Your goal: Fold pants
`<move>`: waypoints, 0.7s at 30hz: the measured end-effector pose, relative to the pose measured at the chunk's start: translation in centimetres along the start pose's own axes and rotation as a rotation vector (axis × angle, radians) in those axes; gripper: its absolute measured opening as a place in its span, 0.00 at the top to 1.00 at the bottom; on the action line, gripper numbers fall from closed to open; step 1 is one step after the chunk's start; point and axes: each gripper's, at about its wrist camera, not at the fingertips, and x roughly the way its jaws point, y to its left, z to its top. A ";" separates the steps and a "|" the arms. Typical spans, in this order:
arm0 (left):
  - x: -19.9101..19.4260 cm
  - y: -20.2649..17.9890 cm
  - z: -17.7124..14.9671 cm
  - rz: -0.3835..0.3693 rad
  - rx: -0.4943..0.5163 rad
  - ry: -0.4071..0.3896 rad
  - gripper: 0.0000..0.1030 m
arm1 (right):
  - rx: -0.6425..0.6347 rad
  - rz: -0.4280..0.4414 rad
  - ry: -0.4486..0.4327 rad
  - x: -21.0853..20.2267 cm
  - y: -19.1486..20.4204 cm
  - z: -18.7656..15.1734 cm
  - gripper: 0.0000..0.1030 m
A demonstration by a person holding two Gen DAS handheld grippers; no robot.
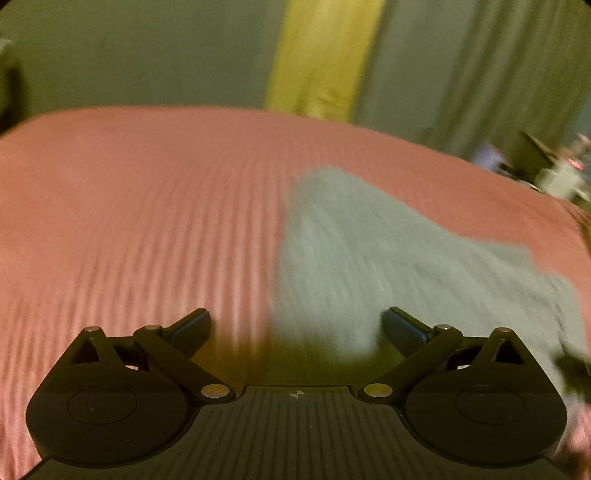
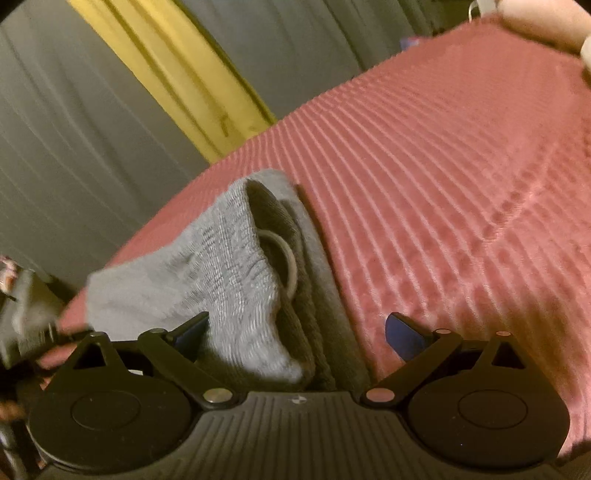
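Note:
Grey pants [image 1: 388, 254] lie folded on a pink ribbed bedspread [image 1: 147, 221], right of centre in the blurred left wrist view. My left gripper [image 1: 297, 328] hangs above the pants' near left edge, jaws wide apart and nothing between them. In the right wrist view the pants [image 2: 229, 266] show their elastic waistband and a pale drawstring loop [image 2: 284, 258], with darker folded layers beside it. My right gripper [image 2: 297, 332] is open, its fingers either side of the waistband end; the left finger [image 2: 192, 330] sits close against the cloth, and no pad presses on it.
The bedspread [image 2: 461, 184] stretches wide to the right of the pants. Grey curtains [image 1: 480, 66] with a yellow strip [image 1: 325, 55] hang behind the bed. Cluttered dark objects [image 1: 546, 162] stand off the bed's far right side. A pale pillow [image 2: 546, 26] lies at the far corner.

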 end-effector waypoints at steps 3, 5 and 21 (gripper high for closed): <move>0.3 -0.1 -1.8 -0.088 0.077 0.065 0.00 | -0.007 0.059 0.042 0.6 -0.4 1.2 0.04; 1.1 -0.2 -2.3 -0.100 0.102 0.104 0.00 | -0.055 0.102 0.101 1.5 -0.5 1.9 0.04; 4.0 -1.3 0.1 -0.165 0.057 0.137 0.22 | -0.144 0.302 0.269 7.2 -1.4 6.5 0.25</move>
